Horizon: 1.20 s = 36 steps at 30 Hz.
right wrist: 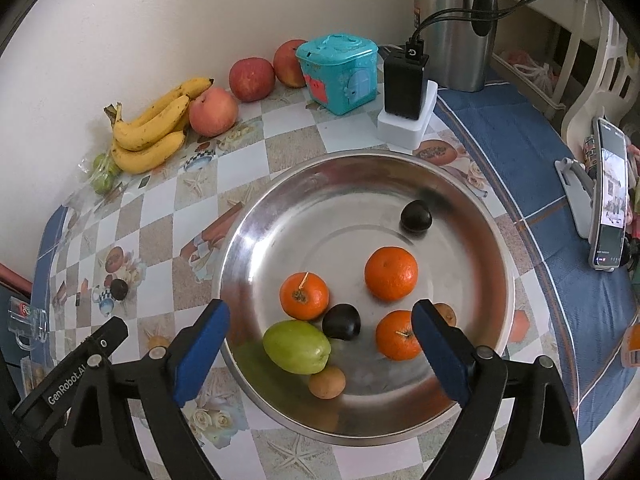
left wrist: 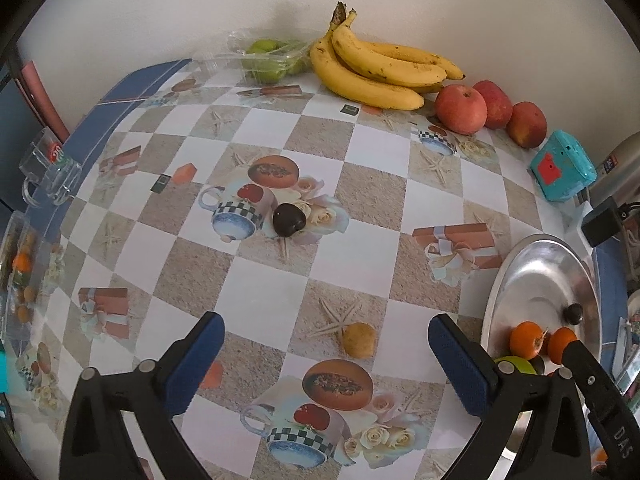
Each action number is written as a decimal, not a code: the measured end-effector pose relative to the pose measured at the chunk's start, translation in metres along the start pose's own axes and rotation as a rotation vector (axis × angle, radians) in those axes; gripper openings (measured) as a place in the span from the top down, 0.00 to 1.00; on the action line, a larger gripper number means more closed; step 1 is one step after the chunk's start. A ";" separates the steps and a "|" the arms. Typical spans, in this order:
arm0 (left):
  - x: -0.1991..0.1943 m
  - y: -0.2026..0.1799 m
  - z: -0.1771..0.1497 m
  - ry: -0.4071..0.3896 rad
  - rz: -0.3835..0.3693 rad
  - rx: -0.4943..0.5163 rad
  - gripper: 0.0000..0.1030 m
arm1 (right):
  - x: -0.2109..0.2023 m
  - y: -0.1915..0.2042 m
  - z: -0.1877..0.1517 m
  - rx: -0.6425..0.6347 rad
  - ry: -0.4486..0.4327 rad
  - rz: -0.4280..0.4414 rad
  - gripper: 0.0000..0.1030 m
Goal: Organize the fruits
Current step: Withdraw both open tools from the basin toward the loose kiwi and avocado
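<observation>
My left gripper (left wrist: 326,326) is open and empty above the table, with a small tan fruit (left wrist: 359,340) lying between its fingers. A dark plum (left wrist: 289,220) lies farther out on the tablecloth. My right gripper (right wrist: 320,318) is open and empty over the near side of the steel bowl (right wrist: 256,216). In the bowl lie three oranges (right wrist: 391,273), a green fruit (right wrist: 297,346), two dark plums (right wrist: 341,321) and a tan fruit (right wrist: 326,382). The bowl also shows in the left wrist view (left wrist: 532,276).
Bananas (left wrist: 376,68), three red apples (left wrist: 461,109) and a clear tray of green fruit (left wrist: 266,58) line the wall. A teal box (right wrist: 340,72), a black charger (right wrist: 405,84), a steel flask (right wrist: 456,24) and a phone on a stand (right wrist: 610,196) stand at the right. A glass mug (left wrist: 50,172) stands at the left edge.
</observation>
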<state>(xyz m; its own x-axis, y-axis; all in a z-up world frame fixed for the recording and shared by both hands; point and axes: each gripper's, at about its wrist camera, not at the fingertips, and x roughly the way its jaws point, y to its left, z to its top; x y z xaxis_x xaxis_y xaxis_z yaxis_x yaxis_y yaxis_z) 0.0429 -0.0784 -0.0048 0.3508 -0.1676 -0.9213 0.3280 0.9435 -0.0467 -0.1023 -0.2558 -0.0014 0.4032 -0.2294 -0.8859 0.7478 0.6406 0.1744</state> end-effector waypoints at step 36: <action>-0.009 0.091 0.030 -0.046 0.120 -0.072 0.00 | 0.002 0.065 -0.012 -0.160 0.028 0.119 0.10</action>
<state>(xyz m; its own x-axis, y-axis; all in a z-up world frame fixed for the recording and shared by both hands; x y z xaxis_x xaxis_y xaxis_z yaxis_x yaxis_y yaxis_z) 0.0958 0.0009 0.0110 0.4246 -0.0635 -0.9032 0.2184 0.9753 0.0341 -0.0595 -0.2058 0.0031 0.4671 -0.1261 -0.8752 0.6016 0.7706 0.2101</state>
